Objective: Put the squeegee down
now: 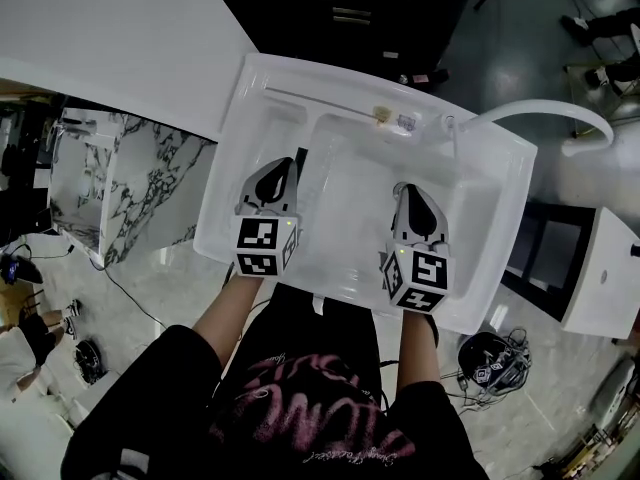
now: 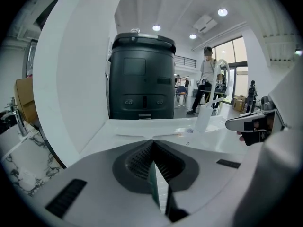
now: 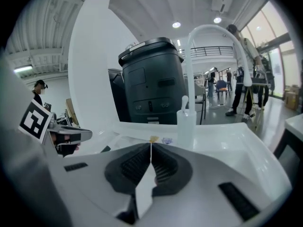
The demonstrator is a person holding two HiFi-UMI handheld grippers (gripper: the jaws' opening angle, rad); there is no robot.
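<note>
Both grippers hover over the white sink [image 1: 250,98]. My left gripper [image 1: 281,165] is above the basin's left part, jaws shut with nothing between them [image 2: 153,142]. Over the basin's right part, the right gripper [image 1: 408,188] is also shut and empty [image 3: 151,144]. A long thin white bar [image 1: 300,98], possibly the squeegee, lies along the sink's back ledge ahead of the left gripper [image 2: 137,136]. Neither gripper touches it. A small yellowish piece [image 1: 380,114] sits at its right end [image 3: 154,139].
A curved white faucet [image 1: 540,113] arches over the sink's right back corner, with a white bottle [image 3: 186,124] beside its base. A large black bin [image 2: 142,77] stands behind the sink. A marble-patterned counter [image 1: 130,188] is to the left. People stand far off.
</note>
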